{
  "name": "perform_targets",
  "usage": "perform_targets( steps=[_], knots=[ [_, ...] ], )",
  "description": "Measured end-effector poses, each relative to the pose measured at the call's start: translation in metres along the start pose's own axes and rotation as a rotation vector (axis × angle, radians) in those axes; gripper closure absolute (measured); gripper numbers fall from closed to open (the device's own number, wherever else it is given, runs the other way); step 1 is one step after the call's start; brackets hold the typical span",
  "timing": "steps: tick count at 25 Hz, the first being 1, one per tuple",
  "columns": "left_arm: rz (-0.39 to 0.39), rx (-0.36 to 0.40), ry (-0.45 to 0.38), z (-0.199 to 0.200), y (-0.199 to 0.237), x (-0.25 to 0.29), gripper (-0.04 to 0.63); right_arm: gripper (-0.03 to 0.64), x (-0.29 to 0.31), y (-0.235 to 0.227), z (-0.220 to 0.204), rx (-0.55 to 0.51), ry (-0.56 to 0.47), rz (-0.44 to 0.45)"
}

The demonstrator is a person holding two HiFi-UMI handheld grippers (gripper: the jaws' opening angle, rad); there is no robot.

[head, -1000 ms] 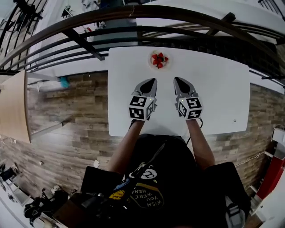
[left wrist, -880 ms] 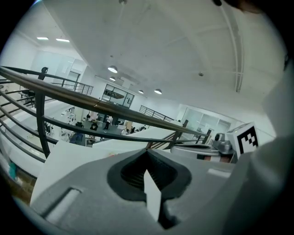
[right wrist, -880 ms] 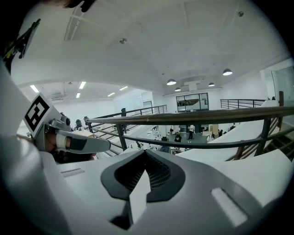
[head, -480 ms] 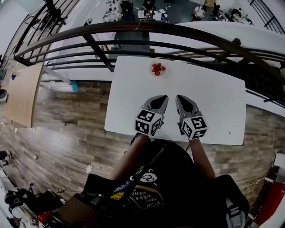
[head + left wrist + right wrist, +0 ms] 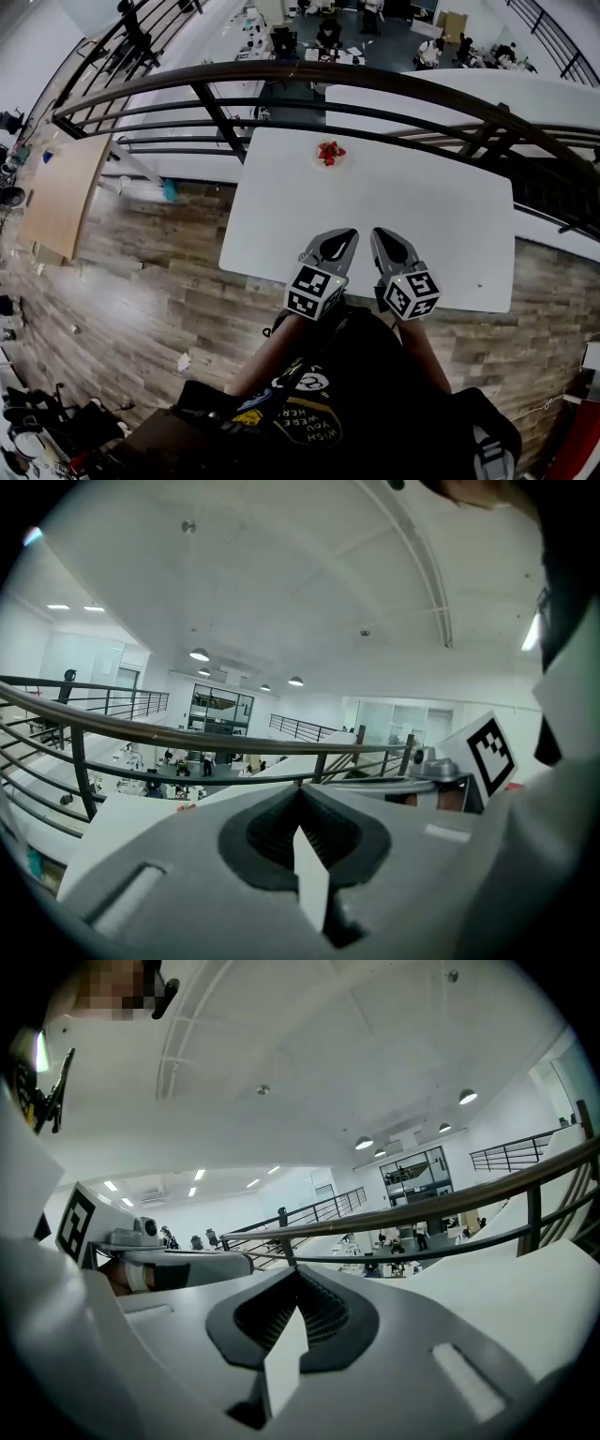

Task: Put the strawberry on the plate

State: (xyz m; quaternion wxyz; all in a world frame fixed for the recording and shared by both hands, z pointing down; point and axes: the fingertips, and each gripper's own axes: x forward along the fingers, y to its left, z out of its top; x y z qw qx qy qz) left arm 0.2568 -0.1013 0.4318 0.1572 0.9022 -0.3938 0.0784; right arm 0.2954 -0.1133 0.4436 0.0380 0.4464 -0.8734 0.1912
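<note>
White table [image 5: 441, 225] beside dark railing [image 5: 281, 69]

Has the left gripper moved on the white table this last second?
Yes: left gripper drew back toward the white rectangular table's near edge, away from the red strawberries.

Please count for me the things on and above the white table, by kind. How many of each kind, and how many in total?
Grippers: 2, the left gripper and the right gripper, both shut and empty
Plate: 1
Strawberry: 1 red cluster on the plate, its pieces too small to count
Total: 4
</note>
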Motion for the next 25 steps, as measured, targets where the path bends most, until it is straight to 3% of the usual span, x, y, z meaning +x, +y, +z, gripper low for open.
perform_targets(
  steps=[4, 9, 13, 18, 25],
  knots=[
    [0.009, -0.001, -0.024, 0.007, -0.001, -0.008, 0.594, 0.617, -0.01, 0.012, 0.006, -0.012, -0.023, 0.001],
    [0.081, 0.019, -0.052, 0.023, 0.011, -0.025, 0.594, 0.617, -0.016, 0.034, 0.011, -0.024, -0.035, 0.015],
    [0.116, 0.012, -0.028, 0.02, 0.029, -0.027, 0.594, 0.617, -0.008, 0.044, 0.009, -0.018, -0.033, 0.015],
    [0.104, 0.015, -0.022, 0.018, 0.039, -0.033, 0.595, 0.617, 0.002, 0.053, 0.011, -0.003, -0.03, 0.041],
    [0.05, 0.003, 0.056, -0.001, 0.032, -0.037, 0.594, 0.617, 0.005, 0.067, 0.015, -0.002, -0.06, 0.072]
  ],
)
